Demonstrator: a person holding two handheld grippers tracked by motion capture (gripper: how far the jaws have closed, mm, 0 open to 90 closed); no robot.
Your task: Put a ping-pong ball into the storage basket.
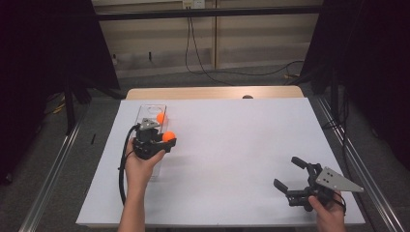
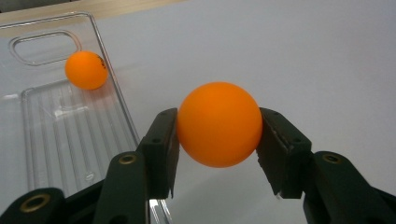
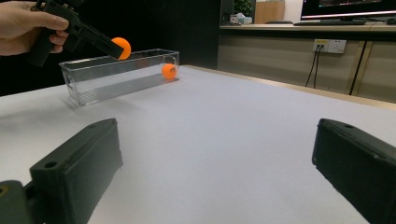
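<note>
An orange ball (image 2: 218, 124) is clamped between the two black jaws of my left gripper (image 1: 167, 140), which is held just above the right rim of a clear plastic bin (image 1: 146, 112). The held ball (image 1: 168, 137) hangs over the white table beside the bin's wall. A second orange ball (image 1: 161, 118) lies inside the bin near its far end, also seen as a ball (image 2: 86, 70) and a ball (image 3: 169, 71). My right gripper (image 1: 290, 173) rests low at the table's front right, jaws wide apart with nothing between them.
The white table top (image 1: 232, 145) stretches between the two hands. A wooden strip (image 1: 212, 92) runs along its far edge. Black frame posts and cables stand beyond the table, and metal rails (image 1: 53, 169) run along both sides.
</note>
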